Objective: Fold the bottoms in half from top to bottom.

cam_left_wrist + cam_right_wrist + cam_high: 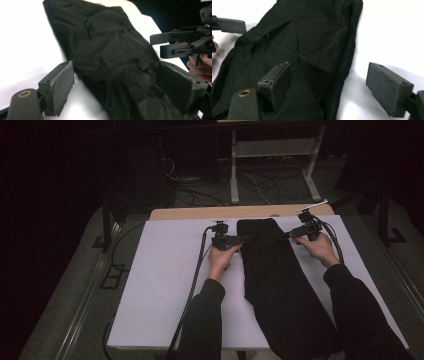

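On the white table (165, 270) lies a black garment (272, 270), running from centre toward 5 o'clock; the left gripper (239, 240) and right gripper (290, 234) straddle its far edges, jaws apart, not clamping

Both forearms reach fwd over table, dark sleeves. Left gripper (243, 239) and right gripper (289, 235) point inward at each other, jaws apart, pads not pressing on anything.

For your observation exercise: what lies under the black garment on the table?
The black garment lies flat on a white board over the table; a tan strip shows at its far edge. Whatever lies directly beneath the cloth is covered.
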Demonstrator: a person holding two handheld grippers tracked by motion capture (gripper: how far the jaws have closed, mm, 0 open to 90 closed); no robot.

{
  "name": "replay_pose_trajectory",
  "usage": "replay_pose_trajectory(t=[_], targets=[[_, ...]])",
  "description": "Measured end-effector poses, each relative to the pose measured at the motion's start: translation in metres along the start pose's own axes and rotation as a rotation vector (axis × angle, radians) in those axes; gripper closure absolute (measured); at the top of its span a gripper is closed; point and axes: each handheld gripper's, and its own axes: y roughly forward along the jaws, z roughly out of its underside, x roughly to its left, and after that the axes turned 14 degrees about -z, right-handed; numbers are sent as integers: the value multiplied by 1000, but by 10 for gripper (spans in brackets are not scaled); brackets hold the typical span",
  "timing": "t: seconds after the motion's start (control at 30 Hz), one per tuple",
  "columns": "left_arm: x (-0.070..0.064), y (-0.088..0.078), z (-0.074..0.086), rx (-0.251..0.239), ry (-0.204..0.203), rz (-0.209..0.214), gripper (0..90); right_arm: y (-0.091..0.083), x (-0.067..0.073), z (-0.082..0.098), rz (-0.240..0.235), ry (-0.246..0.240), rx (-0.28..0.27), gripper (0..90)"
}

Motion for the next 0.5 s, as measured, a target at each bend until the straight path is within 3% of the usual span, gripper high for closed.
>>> replay_pose_trajectory(t=[0.13, 0.37, 0.5], targets=[[1, 2, 2, 10, 17, -12, 195, 1, -4, 2, -13, 20, 1, 269], [0, 6, 4, 15, 2, 0, 319, 7, -8, 4, -41, 42, 6, 372], [-1, 8, 5, 29, 5, -21, 441, 10, -7, 4, -69, 60, -5, 439]])
